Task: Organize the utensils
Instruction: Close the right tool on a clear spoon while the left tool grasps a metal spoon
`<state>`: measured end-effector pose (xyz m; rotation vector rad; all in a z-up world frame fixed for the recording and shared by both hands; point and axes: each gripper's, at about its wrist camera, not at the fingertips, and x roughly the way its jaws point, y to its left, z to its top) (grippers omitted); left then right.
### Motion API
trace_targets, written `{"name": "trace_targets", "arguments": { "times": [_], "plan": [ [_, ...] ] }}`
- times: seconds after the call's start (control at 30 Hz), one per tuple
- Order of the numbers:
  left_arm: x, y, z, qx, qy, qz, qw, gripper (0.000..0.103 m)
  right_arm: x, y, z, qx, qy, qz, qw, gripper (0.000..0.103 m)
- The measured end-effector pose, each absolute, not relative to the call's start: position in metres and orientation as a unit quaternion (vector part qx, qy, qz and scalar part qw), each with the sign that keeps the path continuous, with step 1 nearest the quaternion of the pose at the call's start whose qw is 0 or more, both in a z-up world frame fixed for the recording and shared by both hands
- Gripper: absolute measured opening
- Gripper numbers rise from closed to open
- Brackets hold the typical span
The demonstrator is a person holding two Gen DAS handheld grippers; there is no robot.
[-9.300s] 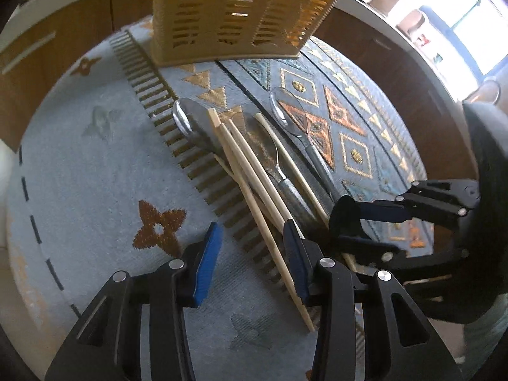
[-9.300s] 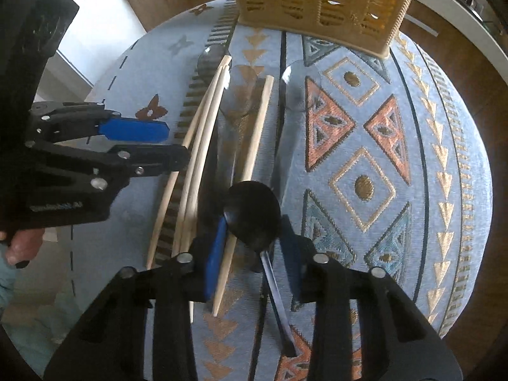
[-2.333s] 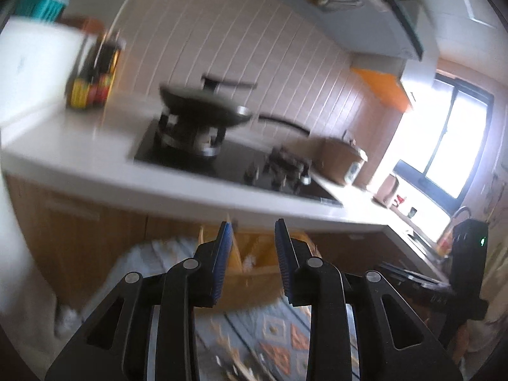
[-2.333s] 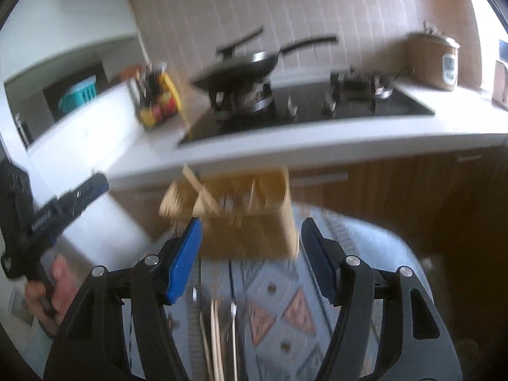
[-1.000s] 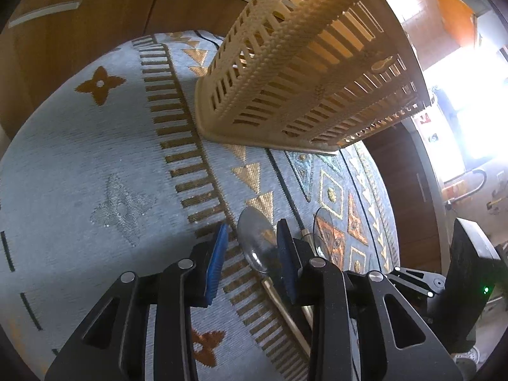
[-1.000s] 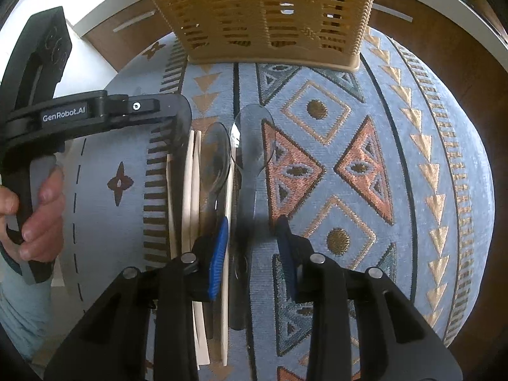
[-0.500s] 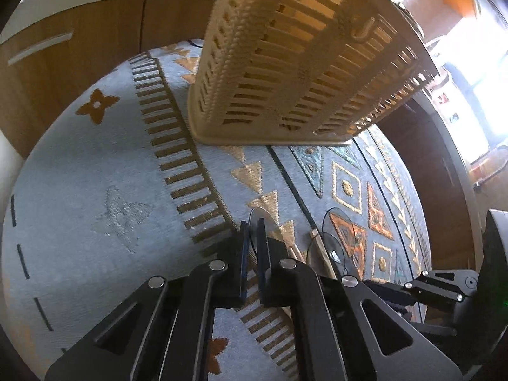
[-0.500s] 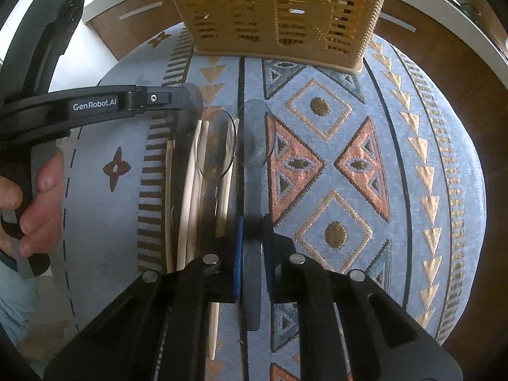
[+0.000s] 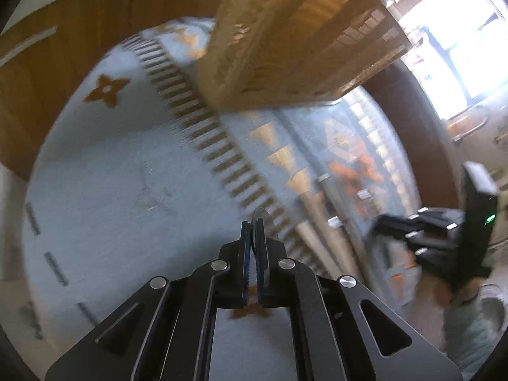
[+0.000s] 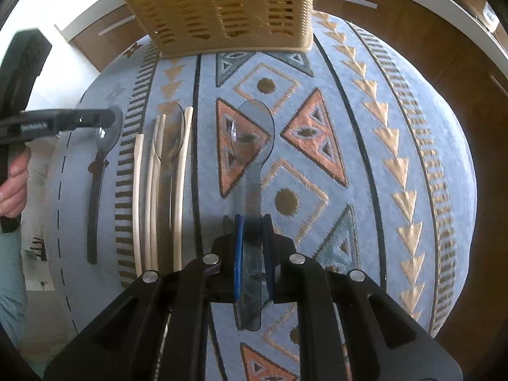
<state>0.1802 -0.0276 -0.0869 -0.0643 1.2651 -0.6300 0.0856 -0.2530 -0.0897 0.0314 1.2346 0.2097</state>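
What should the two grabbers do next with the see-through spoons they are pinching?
Probably lift both spoons and carry them up to the tan slotted plastic basket at the far end of the patterned blue rug. The right gripper is shut on the clear blue-tinted plastic spoon, the left gripper on a second clear spoon; both jaws have just closed. Wooden chopsticks wait.

The basket (image 10: 219, 9) blocks the far end of the rug (image 10: 365, 158). On the left, chopsticks (image 10: 182, 165) and a spoon (image 10: 170, 146) crowd a strip; the rug's right half lies bare and passable.
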Motion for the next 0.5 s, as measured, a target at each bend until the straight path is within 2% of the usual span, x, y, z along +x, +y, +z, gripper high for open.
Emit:
{"name": "trace_targets", "arguments": {
  "times": [0.07, 0.1, 0.13, 0.2, 0.37, 0.5],
  "plan": [
    [0.178, -0.024, -0.087, -0.028, 0.578, -0.287, 0.764, 0.005, 0.083, -0.255, -0.090, 0.020, 0.578, 0.096, 0.810, 0.010],
    [0.177, -0.021, -0.085, -0.030, 0.574, -0.283, 0.768, 0.015, 0.079, -0.259, -0.088, 0.023, 0.578, 0.096, 0.810, 0.010],
    [0.176, -0.017, -0.082, -0.032, 0.570, -0.277, 0.773, 0.032, 0.078, -0.260, -0.087, 0.025, 0.578, 0.095, 0.810, 0.010],
    [0.176, -0.011, -0.078, -0.043, 0.562, -0.266, 0.782, 0.046, 0.076, -0.263, -0.087, 0.029, 0.578, 0.093, 0.810, 0.010],
    [0.172, -0.011, -0.083, -0.091, 0.583, -0.247, 0.768, 0.046, 0.071, -0.275, -0.087, 0.038, 0.577, 0.094, 0.811, 0.010],
    [0.165, -0.034, -0.083, -0.073, 0.575, -0.221, 0.784, 0.058, 0.066, -0.278, -0.086, 0.043, 0.576, 0.097, 0.810, 0.010]
  ]
}}
